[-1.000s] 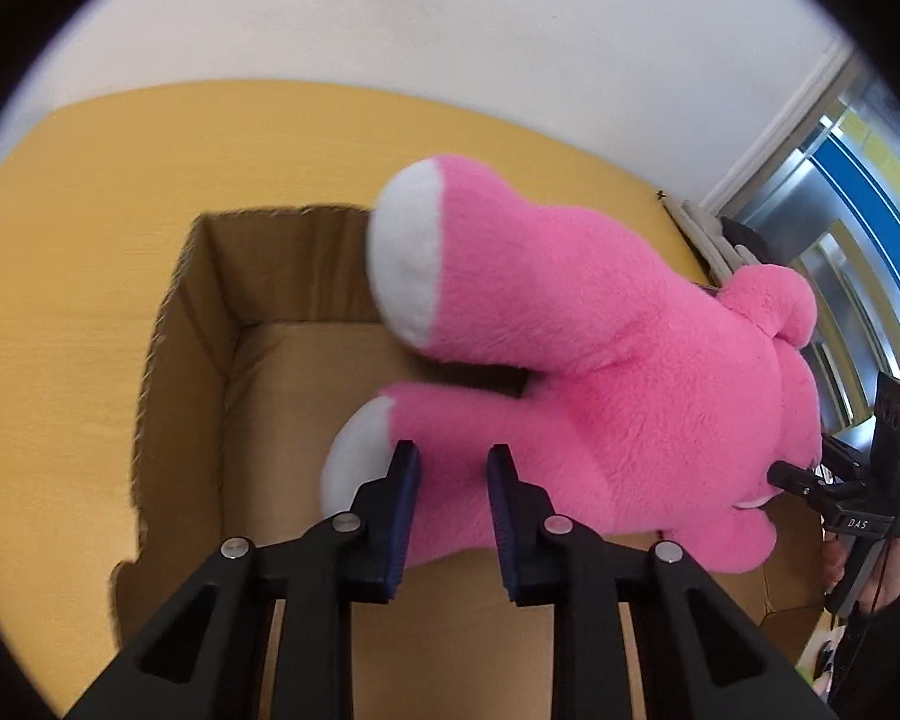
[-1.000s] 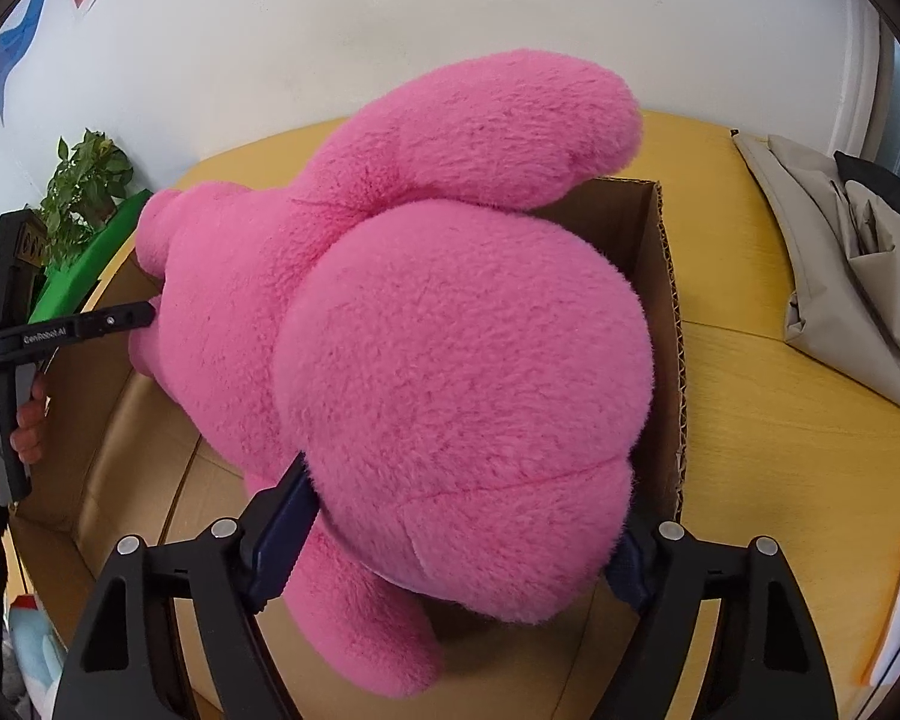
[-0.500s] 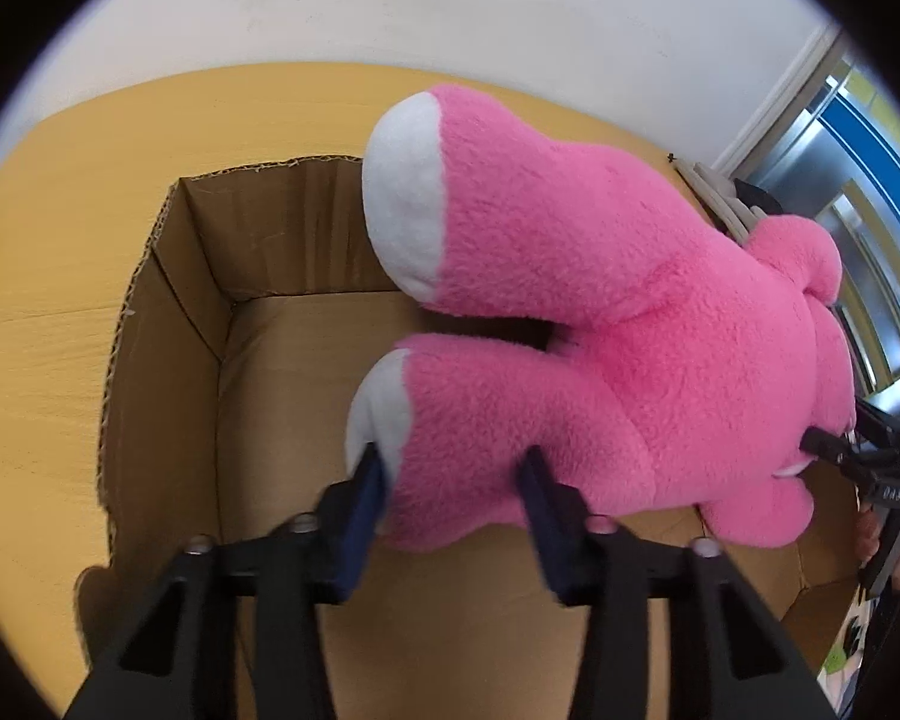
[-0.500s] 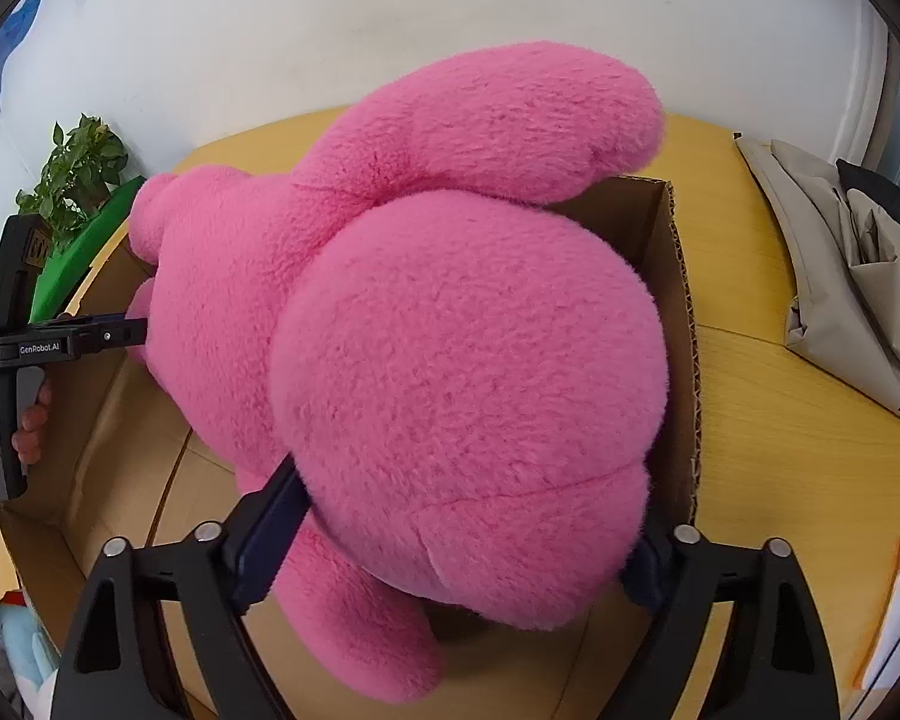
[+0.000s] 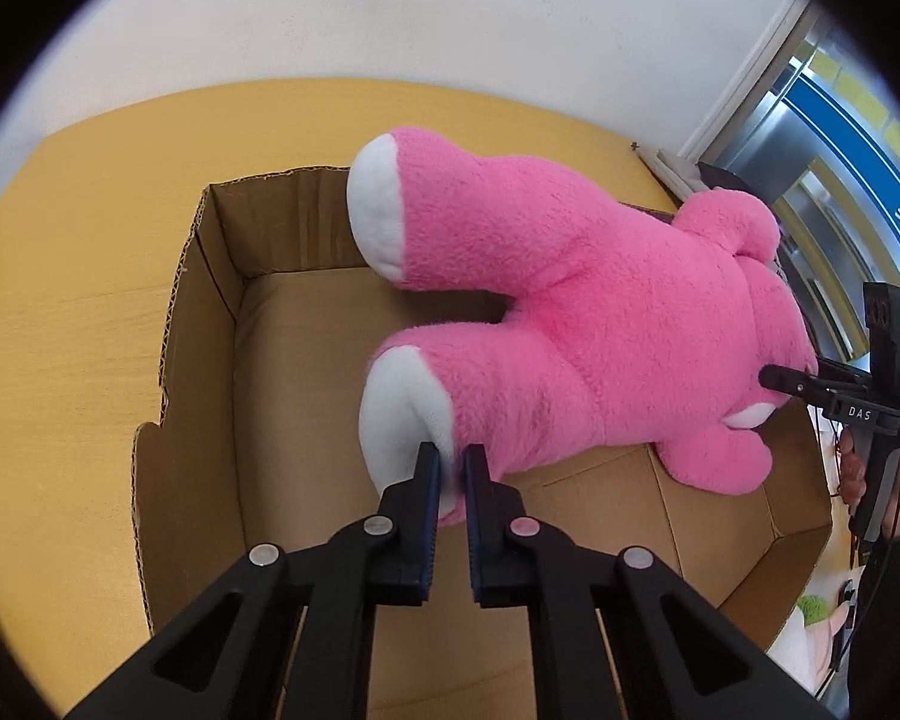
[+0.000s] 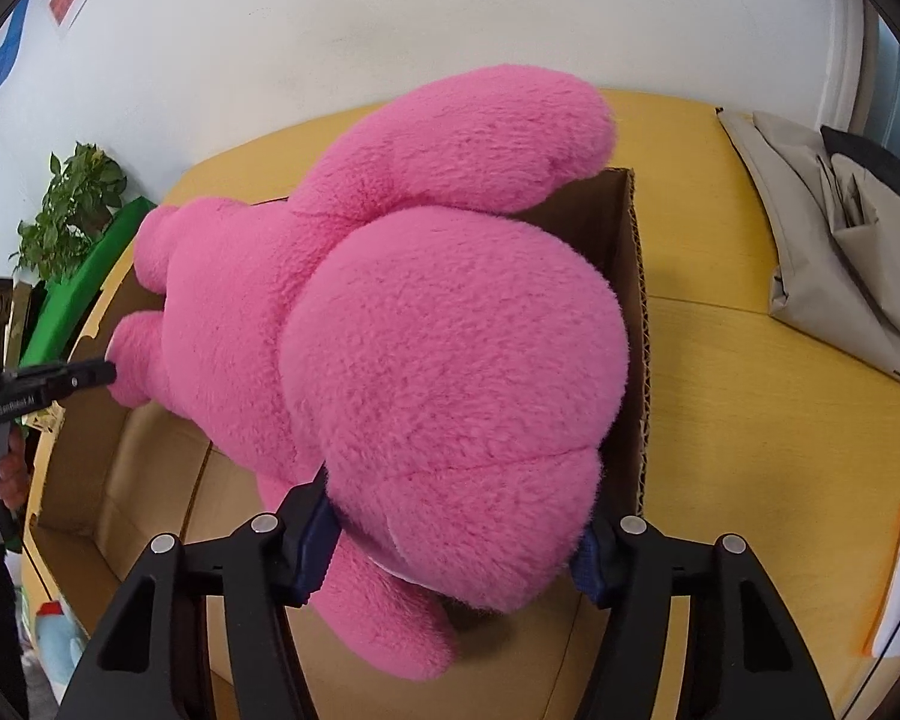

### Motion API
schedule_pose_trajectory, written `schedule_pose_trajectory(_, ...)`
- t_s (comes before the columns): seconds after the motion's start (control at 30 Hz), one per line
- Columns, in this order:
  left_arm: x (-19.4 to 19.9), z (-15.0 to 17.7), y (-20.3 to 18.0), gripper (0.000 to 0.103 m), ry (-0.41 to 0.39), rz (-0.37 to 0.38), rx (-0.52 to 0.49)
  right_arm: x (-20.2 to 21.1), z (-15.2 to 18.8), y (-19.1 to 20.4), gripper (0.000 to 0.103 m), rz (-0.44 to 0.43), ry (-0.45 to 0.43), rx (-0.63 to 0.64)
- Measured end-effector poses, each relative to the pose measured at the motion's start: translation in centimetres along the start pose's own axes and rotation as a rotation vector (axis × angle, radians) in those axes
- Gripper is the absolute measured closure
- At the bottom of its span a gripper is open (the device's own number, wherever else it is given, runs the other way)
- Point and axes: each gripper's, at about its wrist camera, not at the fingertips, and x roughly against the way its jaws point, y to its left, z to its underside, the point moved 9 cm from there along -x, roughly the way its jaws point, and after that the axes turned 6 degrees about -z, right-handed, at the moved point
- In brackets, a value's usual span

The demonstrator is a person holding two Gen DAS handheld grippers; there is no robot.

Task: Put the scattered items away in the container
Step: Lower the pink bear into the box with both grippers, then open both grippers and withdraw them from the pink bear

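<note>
Since earlier, left tool (image 5: 452,461) has pinched pink plush (image 5: 570,324) foot; right tool (image 6: 455,539) closing around its head over box (image 5: 210,312).

Yellow wooden table (image 5: 78,312), cardboard box (image 5: 204,324), beige bag (image 6: 822,252) on it

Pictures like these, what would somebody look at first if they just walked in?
The big fluffy pink plush toy grabs the eye first, lying across the open brown cardboard box on the yellow wooden table. Next come the black grippers: the left gripper pinches the toy's white-soled foot, and the right gripper is closing around its round head.
</note>
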Motion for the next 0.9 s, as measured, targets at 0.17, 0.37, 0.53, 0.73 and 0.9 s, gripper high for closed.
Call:
schedule_pose_trajectory(0.17,-0.6,-0.2,2.1,0.057,-0.015,-0.017,0.054,-0.3,0.1,-0.5,0.033,-0.023,0.006,-0.003)
schedule_pose_trajectory(0.37,-3.9,-0.7,1.2,0.028,0.010,-0.066,-0.010,-0.9,0.1,0.0,0.011,-0.039,0.012,0.014)
schedule_pose_trajectory(0.53,-3.9,-0.6,0.9,0.086,0.017,-0.082,-0.035,-1.4,0.1,0.3,0.022,0.036,0.010,0.062)
schedule_pose_trajectory(0.73,0.3,0.6,-0.1,0.094,-0.027,-0.065,-0.047,0.4,-0.1,0.1,0.038,0.011,-0.035,0.040)
schedule_pose_trajectory(0.9,-0.1,1.7,0.8,0.088,0.029,-0.118,-0.020,0.3,-0.2,-0.4,0.028,-0.007,-0.001,-0.013)
